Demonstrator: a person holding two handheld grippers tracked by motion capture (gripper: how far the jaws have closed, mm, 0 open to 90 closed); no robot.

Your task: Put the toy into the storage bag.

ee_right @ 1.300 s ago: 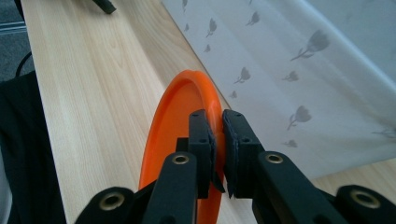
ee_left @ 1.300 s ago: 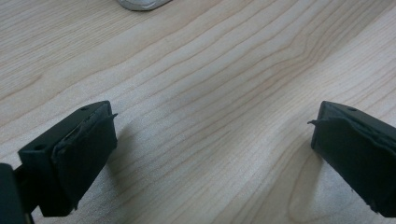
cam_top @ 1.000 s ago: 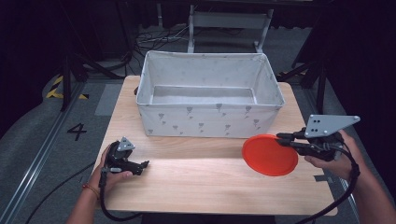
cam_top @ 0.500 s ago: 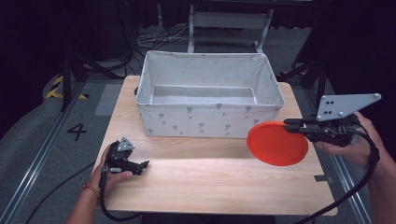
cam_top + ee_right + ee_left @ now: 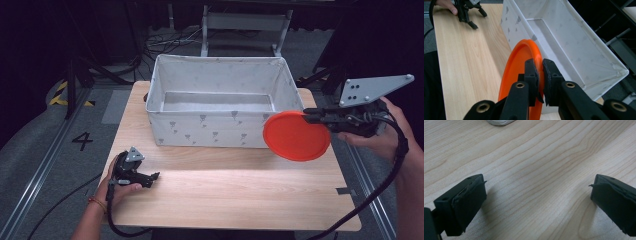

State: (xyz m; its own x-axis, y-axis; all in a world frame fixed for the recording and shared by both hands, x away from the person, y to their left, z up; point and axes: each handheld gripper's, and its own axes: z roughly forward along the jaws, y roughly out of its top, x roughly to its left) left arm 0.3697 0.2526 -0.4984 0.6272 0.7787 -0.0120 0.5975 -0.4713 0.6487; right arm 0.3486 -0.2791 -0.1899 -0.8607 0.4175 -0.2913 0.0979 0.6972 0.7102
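The orange plate point(image 5: 296, 136) is pinched by its rim alone in the right hand-held gripper point(image 5: 311, 117), held above the surface point(image 5: 240, 192) beside the box point(image 5: 218, 107), so it could be tipped loose or knocked against the wall, while the left hand-held gripper point(image 5: 150, 177) is rested wide apart.

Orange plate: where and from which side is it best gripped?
By its thin raised rim, from the edge side, one jaw on each face. The orange plate is flat and wide, so only the rim fits between jaws. The right gripper holds it just so, shut on the rim nearest the person's right hand, with the plate in the air beside the white bin.
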